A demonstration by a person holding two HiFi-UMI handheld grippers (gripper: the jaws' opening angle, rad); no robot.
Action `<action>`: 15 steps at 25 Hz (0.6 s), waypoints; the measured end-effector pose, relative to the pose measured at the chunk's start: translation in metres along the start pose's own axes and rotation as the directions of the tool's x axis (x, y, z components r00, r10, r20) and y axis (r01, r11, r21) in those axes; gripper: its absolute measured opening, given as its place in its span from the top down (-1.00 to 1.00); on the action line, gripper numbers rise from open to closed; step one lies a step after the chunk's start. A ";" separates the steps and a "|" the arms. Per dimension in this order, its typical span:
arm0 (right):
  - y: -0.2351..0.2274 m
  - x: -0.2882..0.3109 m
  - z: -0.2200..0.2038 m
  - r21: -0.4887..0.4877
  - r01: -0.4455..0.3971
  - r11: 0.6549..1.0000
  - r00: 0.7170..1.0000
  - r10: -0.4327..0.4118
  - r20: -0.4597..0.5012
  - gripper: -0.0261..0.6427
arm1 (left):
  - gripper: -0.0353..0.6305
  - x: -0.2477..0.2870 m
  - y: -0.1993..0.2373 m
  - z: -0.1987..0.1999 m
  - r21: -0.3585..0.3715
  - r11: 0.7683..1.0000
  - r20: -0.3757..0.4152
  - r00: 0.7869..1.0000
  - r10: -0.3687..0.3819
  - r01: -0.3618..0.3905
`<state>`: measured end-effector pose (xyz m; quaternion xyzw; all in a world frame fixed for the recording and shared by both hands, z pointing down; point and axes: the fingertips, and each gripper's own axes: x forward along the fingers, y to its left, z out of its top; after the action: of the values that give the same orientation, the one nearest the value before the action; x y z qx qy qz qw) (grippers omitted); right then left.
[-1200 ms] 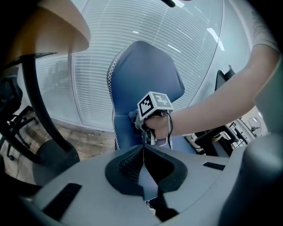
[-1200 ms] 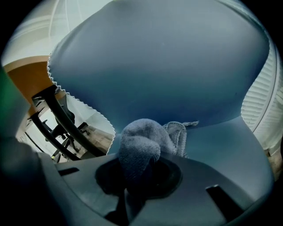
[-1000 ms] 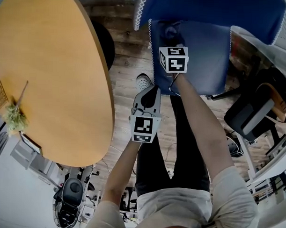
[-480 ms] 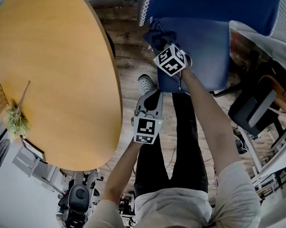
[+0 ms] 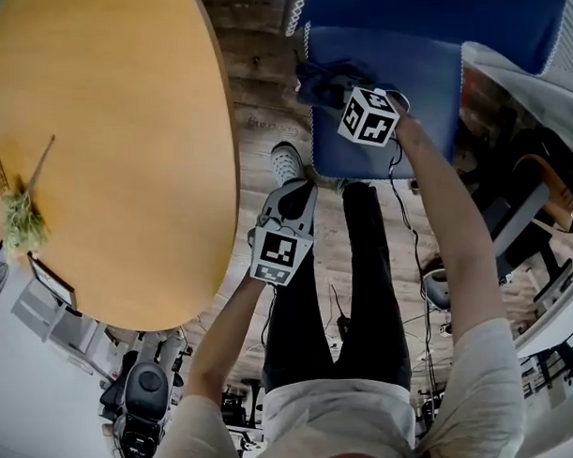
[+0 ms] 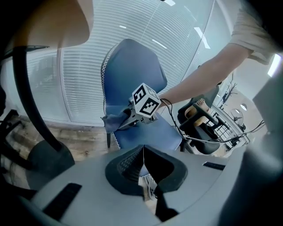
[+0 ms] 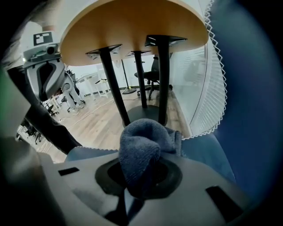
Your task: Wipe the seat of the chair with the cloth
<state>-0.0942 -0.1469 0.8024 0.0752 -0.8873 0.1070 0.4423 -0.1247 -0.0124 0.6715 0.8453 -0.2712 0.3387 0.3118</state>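
The blue chair seat (image 5: 413, 87) lies at the top right of the head view, its backrest (image 5: 448, 11) above it. A dark blue cloth (image 5: 321, 81) rests bunched on the seat near its left edge. My right gripper (image 5: 338, 92) is shut on the cloth, with its marker cube just behind. In the right gripper view the cloth (image 7: 141, 150) bulges out of the jaws over the seat (image 7: 212, 154). My left gripper (image 5: 297, 187) hangs shut and empty below the seat's front edge, over the floor. Its own view shows the chair (image 6: 132, 66) ahead.
A big round wooden table (image 5: 106, 155) fills the left, and its dark legs (image 7: 157, 75) stand just beyond the seat. A black office chair (image 5: 511, 215) and a desk edge crowd the right. The person's shoe (image 5: 286, 162) and legs are below the seat, with cables on the wooden floor.
My right gripper has turned and drawn the cloth from farther in on the seat toward its left front edge. The left gripper has hardly moved.
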 end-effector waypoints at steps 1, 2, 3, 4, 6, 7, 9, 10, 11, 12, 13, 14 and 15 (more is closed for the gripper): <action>0.001 -0.001 -0.001 -0.014 -0.013 1.000 1.000 0.013 0.000 0.78 | 0.81 0.002 -0.002 0.002 -0.008 1.000 0.003 1.000 0.003 -0.003; 0.003 -0.003 -0.003 -0.030 -0.026 0.999 1.000 0.026 0.000 0.78 | 0.81 0.005 -0.005 0.004 -0.016 1.000 0.006 1.000 0.006 -0.006; 0.005 -0.003 -0.004 -0.046 -0.036 0.998 0.999 0.036 0.001 0.78 | 0.81 0.008 -0.008 0.005 -0.022 1.000 0.008 1.000 0.010 -0.009; 0.006 -0.004 -0.005 -0.062 -0.043 0.997 0.999 0.044 0.005 0.78 | 0.81 0.011 -0.012 0.008 -0.026 1.000 0.009 1.000 0.011 -0.011; 0.009 -0.005 -0.007 -0.083 -0.054 0.995 0.998 0.055 0.015 0.78 | 0.81 0.018 -0.022 0.014 -0.033 0.999 0.015 1.000 0.008 -0.007; 0.009 -0.006 -0.008 -0.087 -0.057 0.995 0.998 0.059 0.021 0.78 | 0.81 0.022 -0.027 0.018 -0.036 0.999 0.019 1.000 0.006 -0.006; 0.008 -0.011 -0.014 -0.083 -0.061 0.995 0.997 0.064 0.033 0.78 | 0.81 0.030 -0.037 0.027 -0.039 0.999 0.026 1.000 0.008 -0.007; 0.008 -0.014 -0.017 -0.081 -0.062 0.995 0.997 0.065 0.037 0.78 | 0.81 0.033 -0.040 0.032 -0.043 0.999 0.029 1.000 0.010 -0.008; 0.009 -0.017 -0.021 -0.079 -0.065 0.995 0.997 0.068 0.039 0.78 | 0.81 0.035 -0.043 0.035 -0.048 0.999 0.031 0.999 0.011 -0.009; 0.011 -0.019 -0.025 -0.078 -0.071 0.994 0.996 0.074 0.040 0.78 | 0.81 0.036 -0.044 0.039 -0.055 0.998 0.034 0.999 0.014 -0.012; 0.012 -0.021 -0.029 -0.080 -0.079 0.994 0.996 0.082 0.037 0.78 | 0.81 0.037 -0.045 0.042 -0.059 0.998 0.037 0.999 0.019 -0.017; 0.013 -0.023 -0.033 -0.086 -0.085 0.993 0.996 0.088 0.032 0.78 | 0.81 0.039 -0.044 0.045 -0.061 0.998 0.040 0.999 0.027 -0.025; 0.014 -0.025 -0.037 -0.095 -0.089 0.991 0.995 0.092 0.024 0.78 | 0.81 0.041 -0.042 0.048 -0.061 0.998 0.043 0.998 0.037 -0.034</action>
<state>-0.0539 -0.1234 0.8025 0.0155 -0.9001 0.0844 0.4272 -0.0514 -0.0289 0.6596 0.8377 -0.3032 0.3173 0.3252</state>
